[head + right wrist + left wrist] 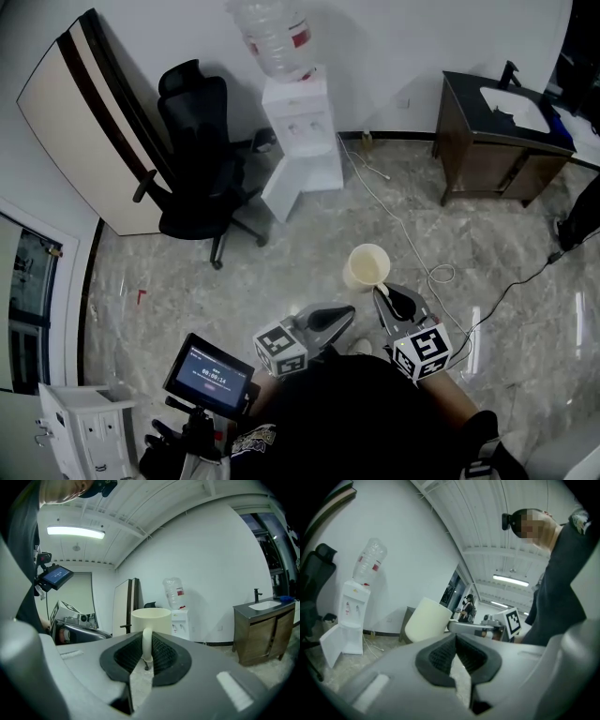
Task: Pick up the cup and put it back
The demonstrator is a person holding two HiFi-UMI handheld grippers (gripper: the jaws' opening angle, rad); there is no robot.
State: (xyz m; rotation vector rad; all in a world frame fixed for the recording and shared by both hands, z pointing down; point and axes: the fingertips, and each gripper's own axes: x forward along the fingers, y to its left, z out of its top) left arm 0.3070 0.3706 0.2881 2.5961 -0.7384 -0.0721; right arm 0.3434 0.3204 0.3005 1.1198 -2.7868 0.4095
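Note:
A cream cup [367, 267] hangs in the air above the marble floor, in front of the person. My right gripper [384, 292] is shut on its handle. In the right gripper view the thin handle [147, 644] stands upright between the black pads and the cup's body [151, 619] rises just beyond the tips of my right gripper [146, 641]. My left gripper [330, 317] is held level to the left of the cup, shut and holding nothing. In the left gripper view, past the closed tips of my left gripper [456, 641], I see the tilted cup [426, 620].
A white water dispenser [300, 141] stands at the far wall, with a black office chair [197, 159] to its left. A dark sink cabinet [497, 141] is at the right. A white cable [412, 244] runs over the floor. A small screen [208, 373] sits at the lower left.

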